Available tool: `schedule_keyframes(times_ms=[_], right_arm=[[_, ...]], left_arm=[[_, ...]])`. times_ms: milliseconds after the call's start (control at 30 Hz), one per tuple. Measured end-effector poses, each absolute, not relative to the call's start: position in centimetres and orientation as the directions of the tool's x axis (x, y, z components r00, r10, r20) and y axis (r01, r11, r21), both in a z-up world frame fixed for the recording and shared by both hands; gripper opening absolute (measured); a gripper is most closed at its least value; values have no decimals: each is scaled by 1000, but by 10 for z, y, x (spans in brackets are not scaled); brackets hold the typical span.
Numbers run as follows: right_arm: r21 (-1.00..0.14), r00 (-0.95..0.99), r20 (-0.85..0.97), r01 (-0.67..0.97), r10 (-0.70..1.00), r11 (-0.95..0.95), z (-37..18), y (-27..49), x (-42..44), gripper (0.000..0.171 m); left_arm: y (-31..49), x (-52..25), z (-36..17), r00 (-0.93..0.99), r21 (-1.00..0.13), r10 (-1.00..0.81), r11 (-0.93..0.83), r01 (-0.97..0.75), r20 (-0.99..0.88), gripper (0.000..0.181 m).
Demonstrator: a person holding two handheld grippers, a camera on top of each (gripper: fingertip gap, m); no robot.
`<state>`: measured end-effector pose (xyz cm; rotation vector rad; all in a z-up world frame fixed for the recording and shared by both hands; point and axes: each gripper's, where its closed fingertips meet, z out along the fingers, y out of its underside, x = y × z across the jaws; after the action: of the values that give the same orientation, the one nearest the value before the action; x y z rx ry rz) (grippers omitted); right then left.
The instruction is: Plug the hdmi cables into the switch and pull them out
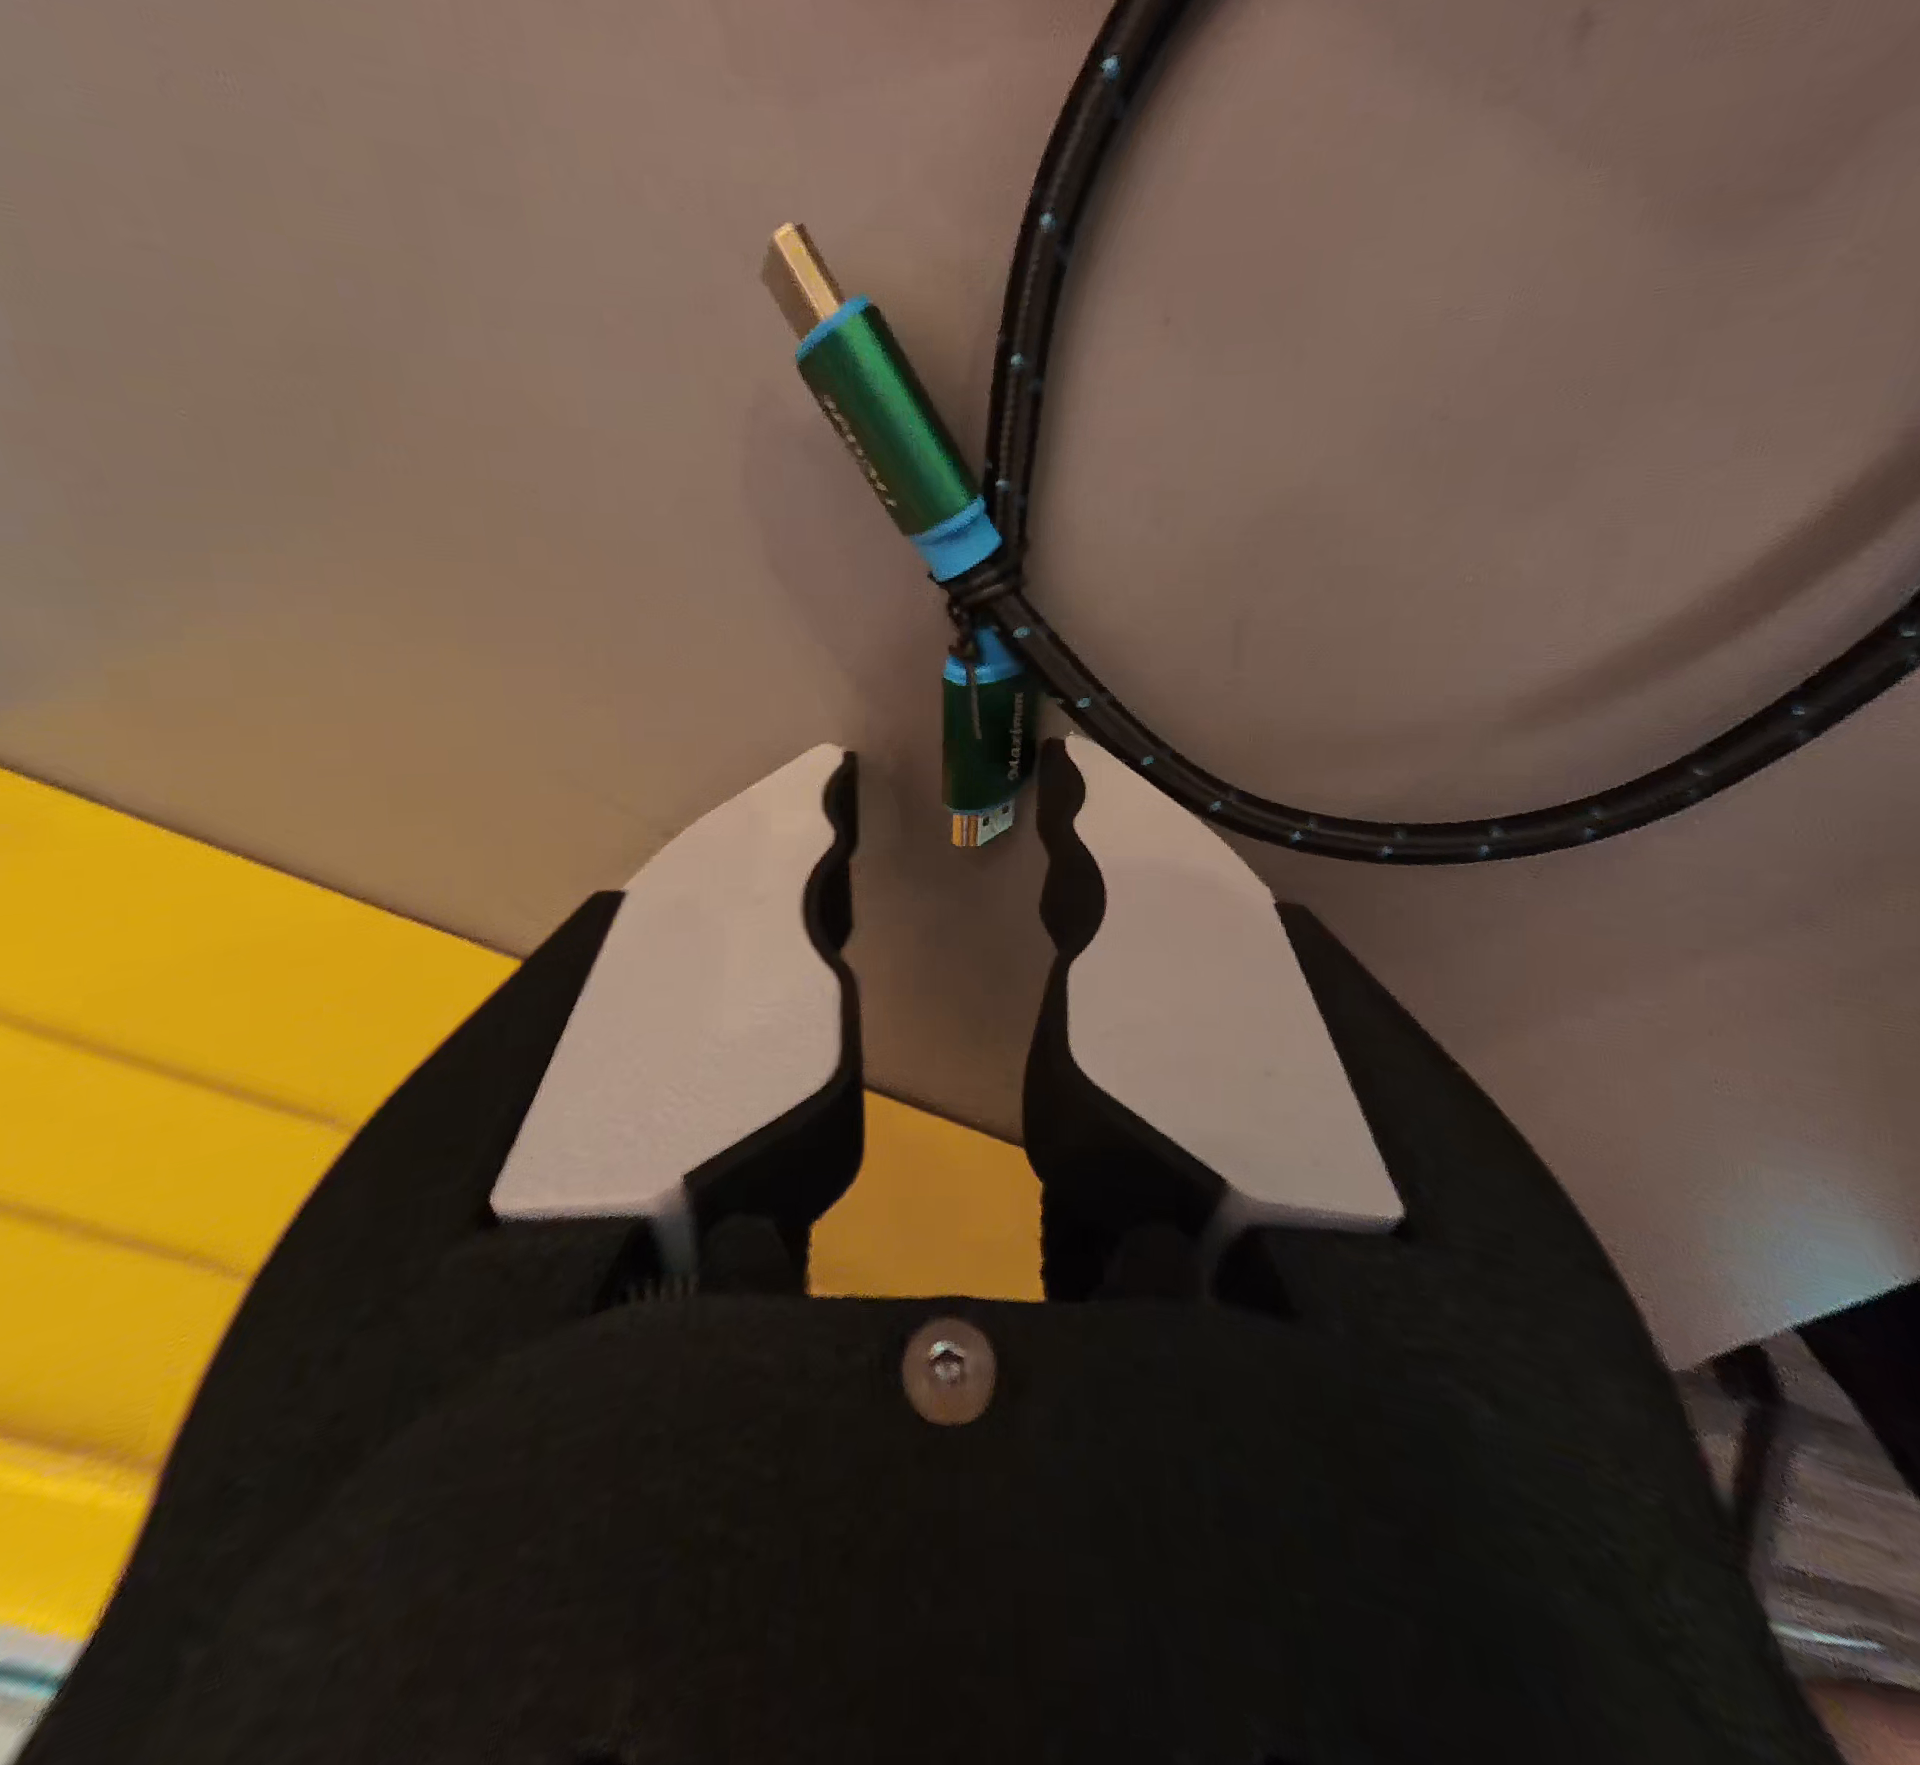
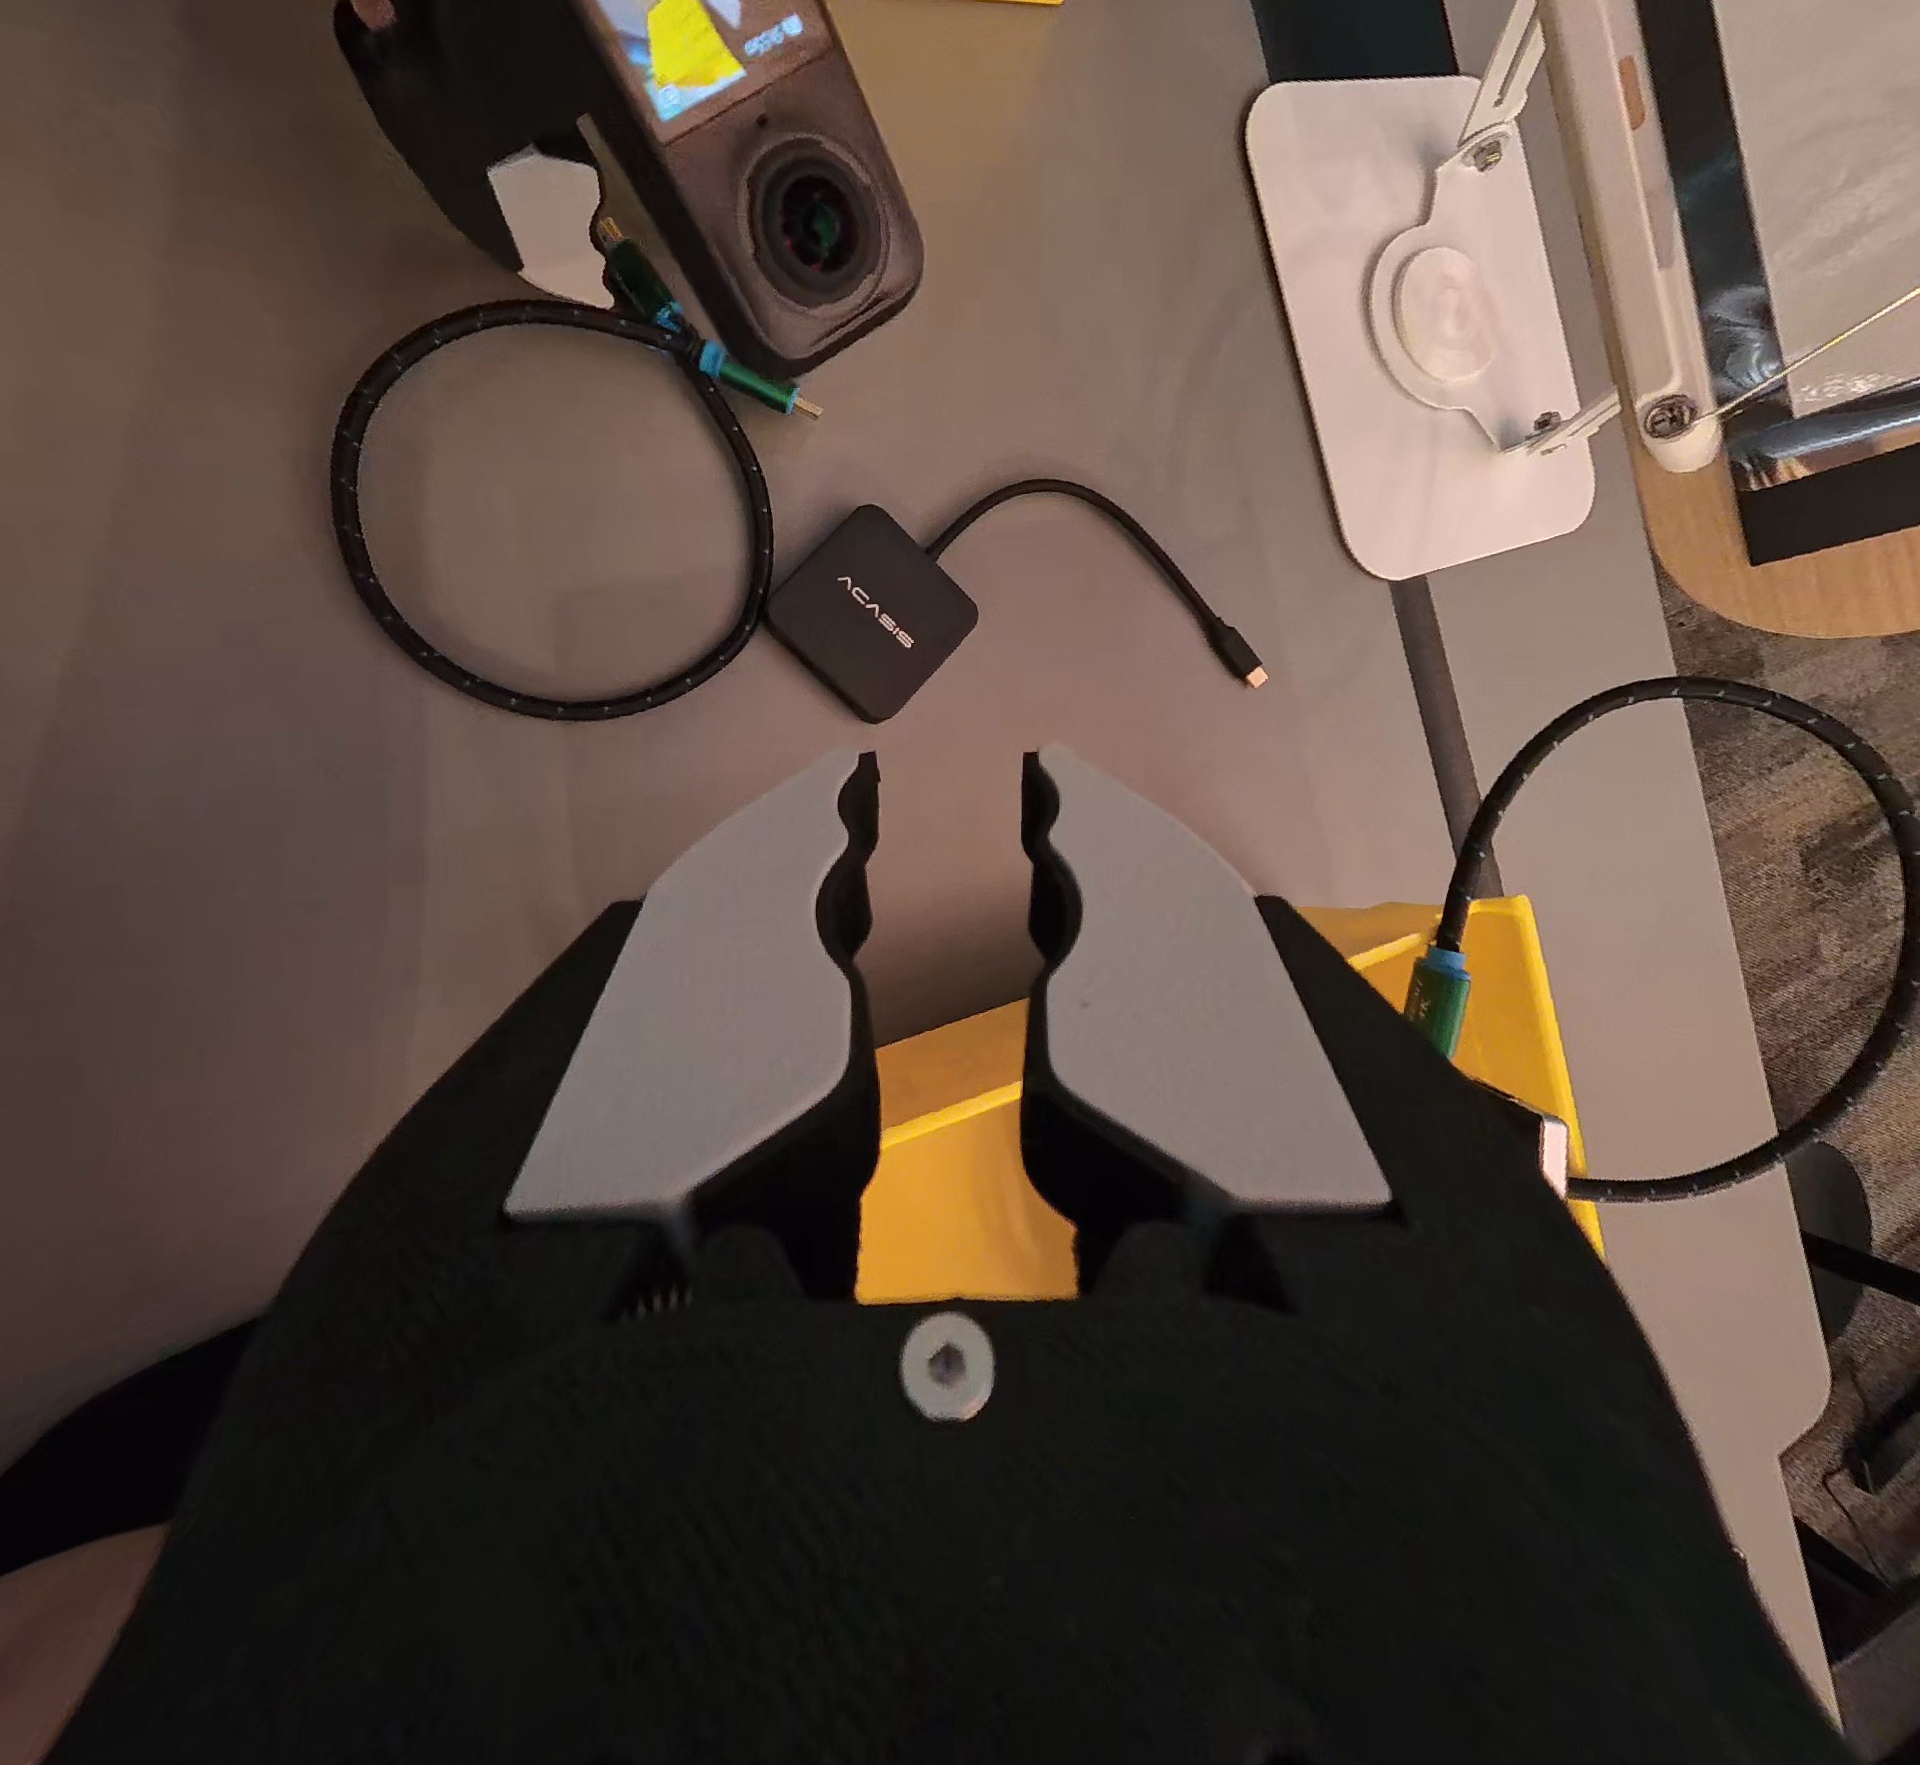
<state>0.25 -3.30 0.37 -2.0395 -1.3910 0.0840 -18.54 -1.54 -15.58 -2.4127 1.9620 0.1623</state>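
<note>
Far left on the grey surface (image 2: 1091, 344), my left tool (image 1: 948, 759) sits low over the coiled black braided HDMI cable (image 2: 457, 645) with green metal plugs. Jaws part-open, holding nothing. The nearer green plug (image 1: 982, 744) lies just between the fingertips (image 1: 831, 770), apparently untouched; the second green plug (image 1: 883, 427) points away with its gold tip up-left. Both plugs are tied to the loop where it crosses. A yellow plastic bin (image 1: 156, 1040) sits at lower left in that view.

Centre: the small black square switch box (image 2: 873, 614) lies flat, nothing plugged in, its thin black pigtail lead (image 2: 1101, 520) curving right to a small gold-tipped connector.

My right tool (image 2: 948, 765) hovers just short of the switch, jaws narrowly apart, empty. Below it a yellow plastic tray (image 2: 1496, 946) holds another green-plugged braided cable (image 2: 1704, 884) looping off the surface edge. Far right: a white lamp base plate (image 2: 1330, 261).
</note>
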Motion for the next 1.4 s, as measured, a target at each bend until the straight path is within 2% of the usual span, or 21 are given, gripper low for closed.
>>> schedule_keyframes(times_ms=[67,167,267,400,533,667,767,933,1100,1200,1400], right_arm=[[-553,430,292,804,854,-216,3,-32,2,27],[-577,420,263,790,868,-207,2,-31,-2,26],[-619,395,218,763,893,-186,2,-31,-11,25],[-700,345,152,700,926,-146,7,-30,-26,25],[-799,189,242,596,952,85,17,-34,-66,39],[-735,28,384,614,923,287,5,-51,-92,45],[-681,-14,478,625,878,381,-5,-50,-102,50],[-622,-61,465,687,883,375,-36,-46,-112,50],[-552,-99,517,721,851,419,-49,-39,-116,26],[-536,-80,529,741,845,405,-43,-38,-114,24],[-542,-1,569,751,822,377,-9,-40,-103,22]], left_arm=[[-22,-182,-157,221,27,-974,-223,-975,-37,16],[-22,-180,-156,234,-10,-971,-234,-972,-40,15],[-20,-179,-139,231,-96,-966,-221,-970,-112,15],[-34,-169,-86,123,-277,-969,-61,-959,-213,14],[-48,-156,-39,48,-385,-945,86,-919,-325,12],[-54,-146,-15,2,-429,-919,182,-885,-394,12],[-57,-141,-13,-36,-441,-913,231,-867,-407,12],[-66,-138,-12,-115,-442,-890,327,-835,-441,12],[-66,-137,-13,-134,-456,-890,347,-820,-436,12],[-61,-141,-9,-102,-485,-899,322,-813,-427,12],[-65,-151,26,-35,-622,-907,315,-717,-419,11]])
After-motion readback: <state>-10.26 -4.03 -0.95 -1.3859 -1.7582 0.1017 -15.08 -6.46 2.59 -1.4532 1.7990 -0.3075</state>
